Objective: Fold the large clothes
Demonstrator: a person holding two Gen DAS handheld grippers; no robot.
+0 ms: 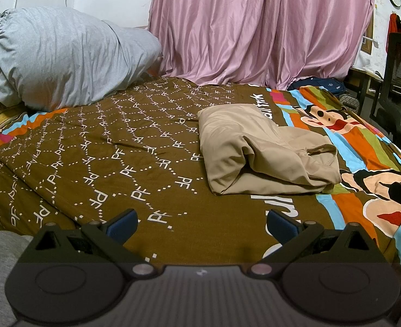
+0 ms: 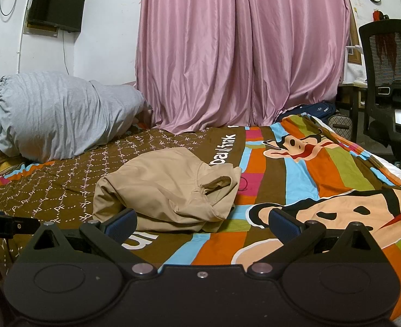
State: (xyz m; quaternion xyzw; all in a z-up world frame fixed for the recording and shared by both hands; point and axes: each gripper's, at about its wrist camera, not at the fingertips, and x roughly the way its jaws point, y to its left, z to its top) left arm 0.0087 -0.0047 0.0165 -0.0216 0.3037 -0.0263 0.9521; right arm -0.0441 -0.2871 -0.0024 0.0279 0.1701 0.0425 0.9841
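Left gripper point(image 1: 201, 222) fingers spread wide, empty, low over the bedsheet point(image 1: 135, 147); right gripper point(image 2: 203, 222) the same, wide and empty. Tan garment point(image 1: 265, 150) lies ahead and right of the left fingers, just beyond the right fingers point(image 2: 170, 188), already a bulky folded bundle. Thin smooth woven cloth, soft rounded folds, open cuff or hem edge on top. Risk: loose top layer slips or unfolds if pinched singly; fingers could also snag the printed cotton sheet.
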